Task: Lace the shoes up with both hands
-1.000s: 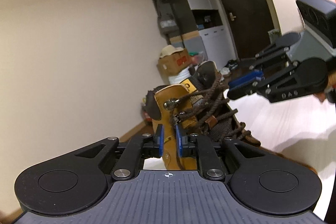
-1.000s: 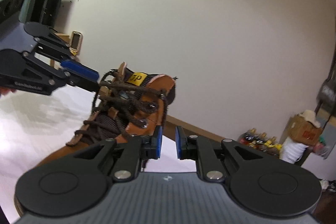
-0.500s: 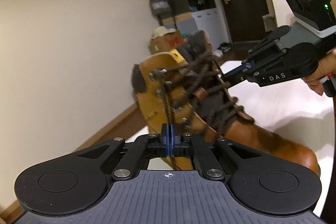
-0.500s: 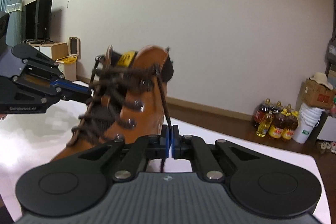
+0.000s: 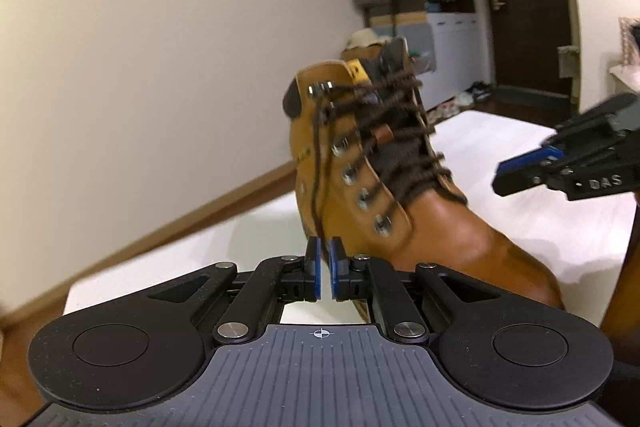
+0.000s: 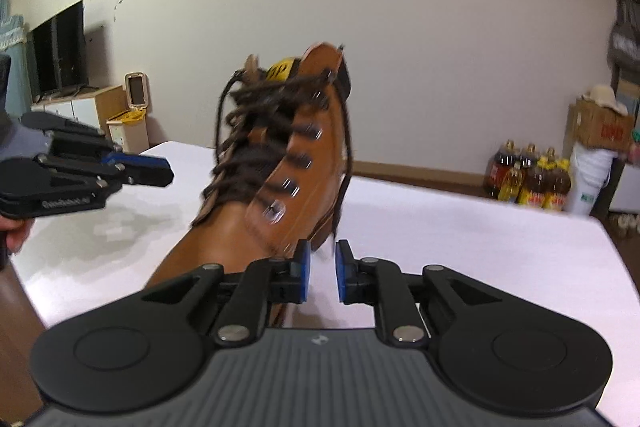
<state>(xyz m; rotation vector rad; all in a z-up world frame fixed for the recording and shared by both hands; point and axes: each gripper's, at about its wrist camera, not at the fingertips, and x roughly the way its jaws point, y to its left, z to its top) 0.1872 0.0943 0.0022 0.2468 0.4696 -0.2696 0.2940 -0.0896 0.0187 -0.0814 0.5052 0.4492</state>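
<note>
Boot [image 5: 404, 195] of tan leather is standing upright on the white worktop [image 5: 500, 147], its brown laces [image 5: 384, 131] crossing up the front through metal eyelets and hooks, a yellow tag showing at the top of the tongue. In the left wrist view, one loose lace end [image 5: 316, 171] is hanging down the side of the boot from the upper hooks and reaching the tips of the left hand-held gripper [image 5: 325, 269]. That gripper's jaws have just been opening and are standing slightly apart; the lace end is dropping to the gap between the blue pads [image 5: 316, 267], and whether it is touching a pad cannot be told, but the pads are not pressing on it.

In the right wrist view, the other lace end [image 6: 344, 163] is hanging down the opposite side of the boot, ending just above the right hand-held gripper [image 6: 320, 273]. Its jaws have also just been opening and are standing clearly apart, with white worktop showing between the pads and the lace tip above the gap, not clamped.

Each gripper is appearing in the other's view, held off to the side of the boot's laced front and apart from it. A person's hand [image 6: 14, 231] is gripping the left tool's handle at the picture's edge. Both pictures are slightly blurred around the boot. Bottles of oil [image 6: 524, 175] are standing on the floor by the far wall.
</note>
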